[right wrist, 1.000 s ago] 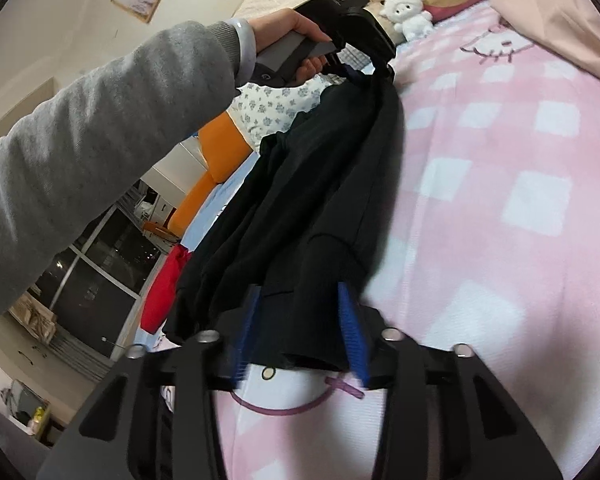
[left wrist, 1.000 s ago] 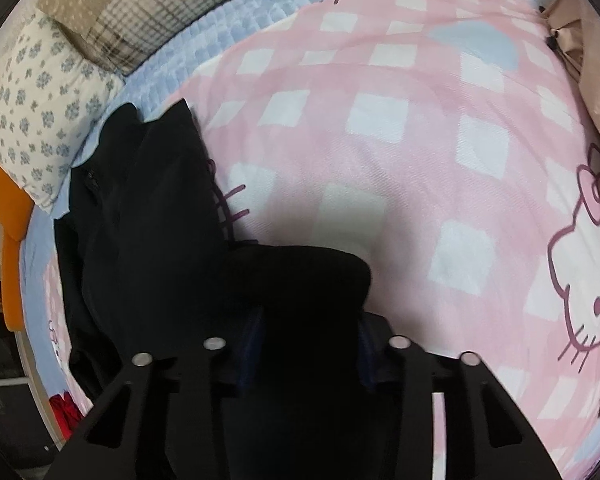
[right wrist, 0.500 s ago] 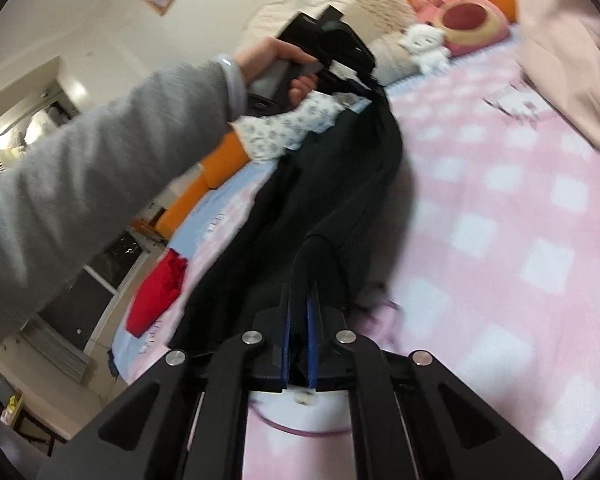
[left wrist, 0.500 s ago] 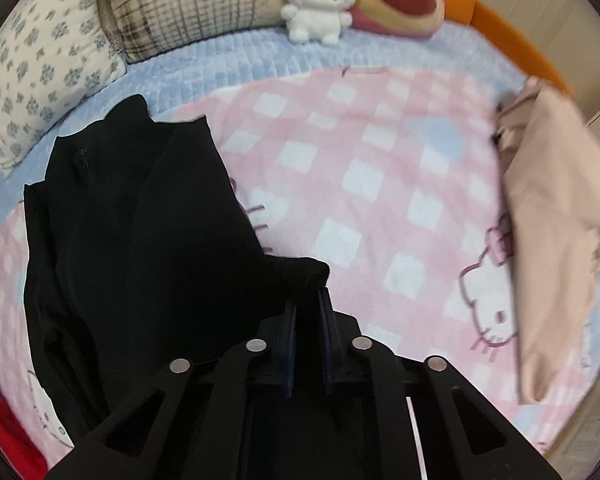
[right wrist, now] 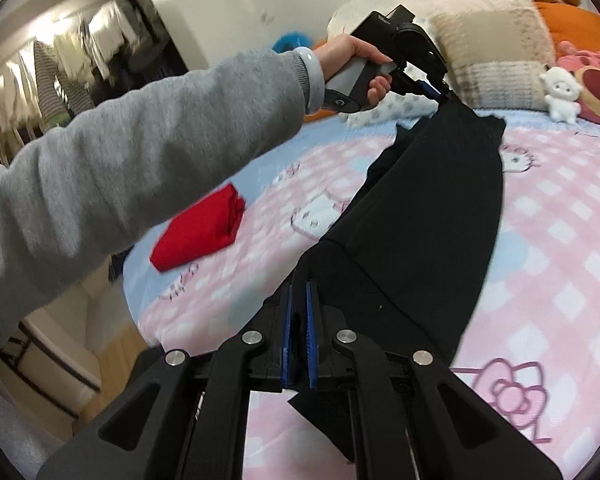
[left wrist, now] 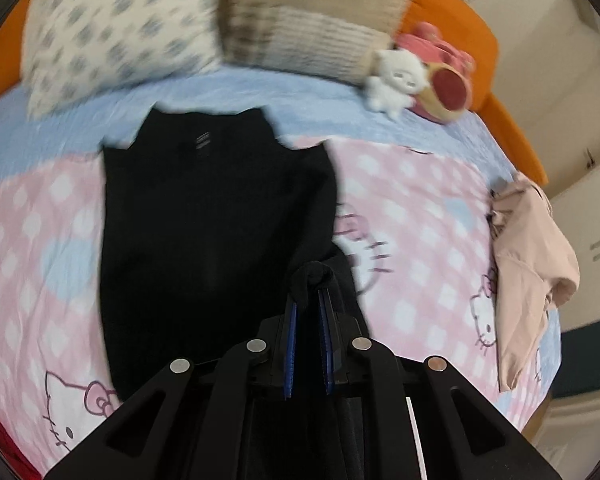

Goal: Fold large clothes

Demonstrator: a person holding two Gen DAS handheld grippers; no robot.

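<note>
A large black garment (left wrist: pixel 204 232) lies spread on the pink checked bedspread (left wrist: pixel 420 216), its collar toward the pillows. My left gripper (left wrist: pixel 308 308) is shut on a bunched edge of it near its right side. In the right wrist view the black garment (right wrist: pixel 432 216) is lifted and stretched between both grippers. My right gripper (right wrist: pixel 299 300) is shut on its near edge. The left gripper (right wrist: pixel 440 90), held by a hand with a grey sleeve, grips the far edge above the bed.
A folded red garment (right wrist: pixel 200 232) lies at the bed's left edge. A beige garment (left wrist: pixel 528 256) lies on the right side. Pillows (left wrist: pixel 112 36), a white plush toy (left wrist: pixel 396 76) and a pink plush (left wrist: pixel 444 84) line the orange headboard (left wrist: pixel 472 36). Floor lies beyond the bed edge.
Both grippers have risen and drawn apart, holding the black garment. It now hangs stretched and flatter between them, and the bed shows from higher up.
</note>
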